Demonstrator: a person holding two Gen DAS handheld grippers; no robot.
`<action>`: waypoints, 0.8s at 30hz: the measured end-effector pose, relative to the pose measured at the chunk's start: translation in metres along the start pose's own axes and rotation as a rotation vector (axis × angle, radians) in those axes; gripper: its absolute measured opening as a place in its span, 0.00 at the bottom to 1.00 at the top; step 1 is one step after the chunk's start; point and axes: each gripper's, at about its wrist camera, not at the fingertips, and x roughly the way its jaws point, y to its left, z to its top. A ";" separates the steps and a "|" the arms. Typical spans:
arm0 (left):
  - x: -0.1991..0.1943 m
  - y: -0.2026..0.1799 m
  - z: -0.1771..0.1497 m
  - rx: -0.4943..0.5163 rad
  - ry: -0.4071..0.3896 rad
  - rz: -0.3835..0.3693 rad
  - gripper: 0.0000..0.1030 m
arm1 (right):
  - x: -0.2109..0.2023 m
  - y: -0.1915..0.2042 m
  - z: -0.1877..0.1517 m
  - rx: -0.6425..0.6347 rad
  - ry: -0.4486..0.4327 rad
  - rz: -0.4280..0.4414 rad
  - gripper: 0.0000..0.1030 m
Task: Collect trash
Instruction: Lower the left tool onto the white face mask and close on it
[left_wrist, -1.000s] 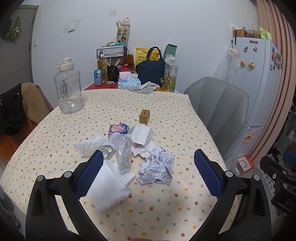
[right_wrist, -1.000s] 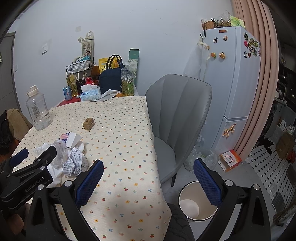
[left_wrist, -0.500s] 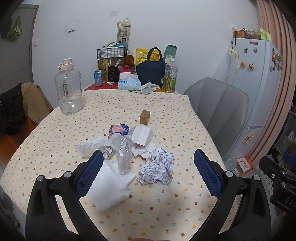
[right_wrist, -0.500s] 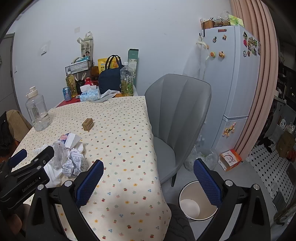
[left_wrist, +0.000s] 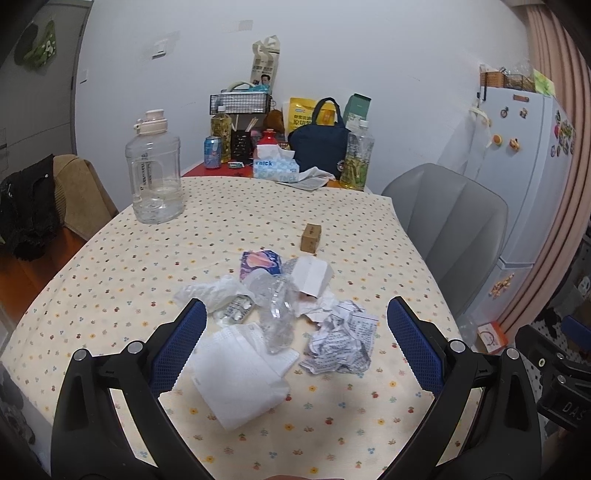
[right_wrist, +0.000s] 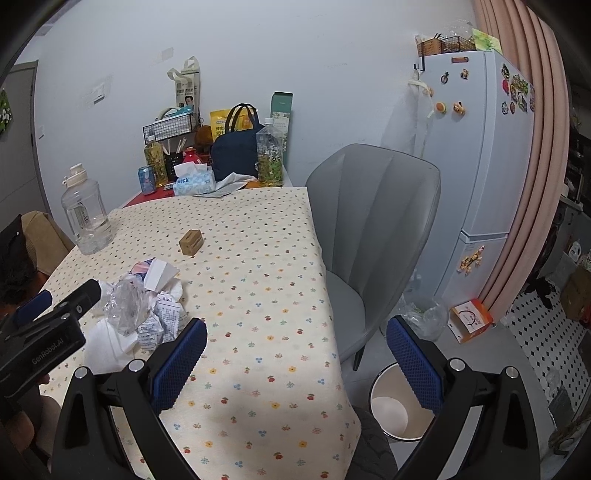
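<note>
Trash pile (left_wrist: 280, 317) just beyond spread left gripper (left_wrist: 295, 332)

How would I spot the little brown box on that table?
Start at the table's flowered tablecloth. Beyond the heap of crumpled trash, toward the wall, the small brown box stands alone, touching nothing. It is the only cardboard-coloured, square-edged thing there.

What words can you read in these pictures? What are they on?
"GenRobot.AI": on the left gripper.
"nick": on the blue tissue box; its first letter is unclear.
"DAS": on the right gripper, cut off at the picture's edge.
Crumpled paper, bottles, bags and fridge magnets: print too small to read.
</note>
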 end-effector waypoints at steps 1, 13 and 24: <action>-0.001 0.005 0.000 -0.005 -0.002 0.007 0.95 | 0.001 0.002 0.000 0.000 0.002 0.004 0.93; 0.010 0.059 -0.017 -0.050 0.074 0.113 0.95 | 0.026 0.044 -0.011 -0.048 0.060 0.096 0.93; 0.034 0.077 -0.039 -0.050 0.183 0.143 0.95 | 0.037 0.080 -0.024 -0.093 0.112 0.169 0.92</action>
